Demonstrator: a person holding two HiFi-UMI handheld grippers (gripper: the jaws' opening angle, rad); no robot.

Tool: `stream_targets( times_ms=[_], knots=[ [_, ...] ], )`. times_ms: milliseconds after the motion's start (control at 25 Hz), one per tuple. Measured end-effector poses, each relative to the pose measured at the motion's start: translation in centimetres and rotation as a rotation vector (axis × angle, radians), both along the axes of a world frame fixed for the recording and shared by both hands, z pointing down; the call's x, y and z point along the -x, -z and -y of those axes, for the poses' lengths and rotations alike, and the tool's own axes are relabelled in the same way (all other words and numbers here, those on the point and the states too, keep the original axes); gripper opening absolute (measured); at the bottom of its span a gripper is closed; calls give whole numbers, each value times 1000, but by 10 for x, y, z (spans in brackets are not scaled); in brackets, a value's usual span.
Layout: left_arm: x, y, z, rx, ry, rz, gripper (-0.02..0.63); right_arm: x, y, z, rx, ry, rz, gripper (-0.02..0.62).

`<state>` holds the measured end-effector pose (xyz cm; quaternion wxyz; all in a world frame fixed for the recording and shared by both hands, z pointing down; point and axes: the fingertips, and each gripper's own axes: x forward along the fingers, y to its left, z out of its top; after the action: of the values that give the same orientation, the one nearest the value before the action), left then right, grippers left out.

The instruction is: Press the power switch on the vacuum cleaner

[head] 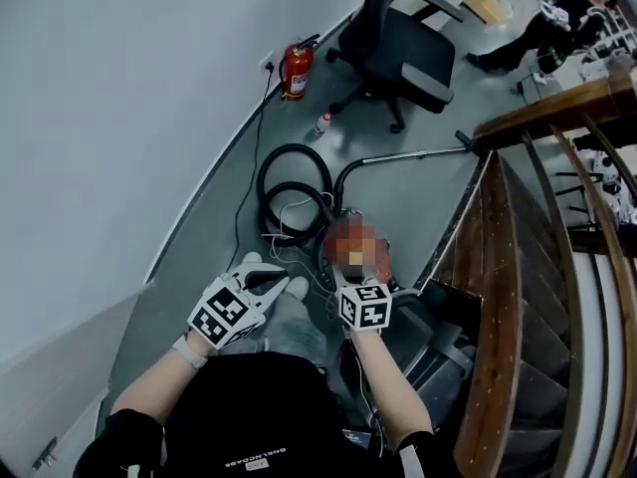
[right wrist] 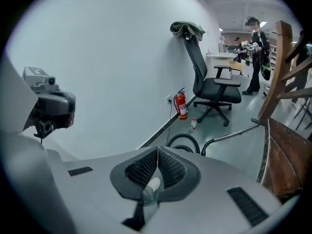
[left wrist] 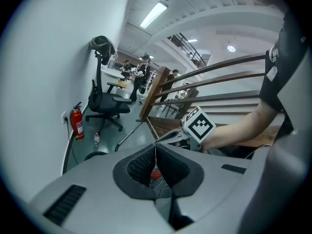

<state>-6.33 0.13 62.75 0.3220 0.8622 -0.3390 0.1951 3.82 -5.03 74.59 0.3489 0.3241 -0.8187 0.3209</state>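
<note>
The vacuum cleaner [head: 326,259] sits on the grey floor just ahead of my hands, its body mostly covered by a blurred patch. Its black hose [head: 291,189] lies coiled beyond it, and the metal wand [head: 413,153] runs off to the right. I cannot make out the power switch. My left gripper [head: 289,285] hangs shut and empty just left of the vacuum. Close above the vacuum, my right gripper [head: 363,279] is also shut and empty. In the left gripper view the jaws [left wrist: 156,149] meet, with a red part [left wrist: 154,174] showing below them. The right gripper's jaws [right wrist: 157,151] are likewise closed.
A wooden staircase with a railing [head: 518,217] fills the right side. A white wall [head: 119,118] runs along the left. Farther off stand a red fire extinguisher [head: 296,69], a small bottle [head: 320,124] and a black office chair [head: 398,43]. White cables [head: 299,267] lie by the vacuum.
</note>
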Motion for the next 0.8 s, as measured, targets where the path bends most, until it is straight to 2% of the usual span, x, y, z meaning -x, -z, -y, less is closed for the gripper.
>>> stream_targets(
  times_ms=[360,640,800],
  knots=[
    [-28,51,19,-59,-108,-32,15,-24,92,-2,-88,-145,79,26],
    [-68,86,38,-113,-210,-60,15,-52,149,-4,-157,-289,147,26],
    [-90,104,42,-132,-253,-84,15,-67,180,-8,-219,-336,168,26]
  ],
)
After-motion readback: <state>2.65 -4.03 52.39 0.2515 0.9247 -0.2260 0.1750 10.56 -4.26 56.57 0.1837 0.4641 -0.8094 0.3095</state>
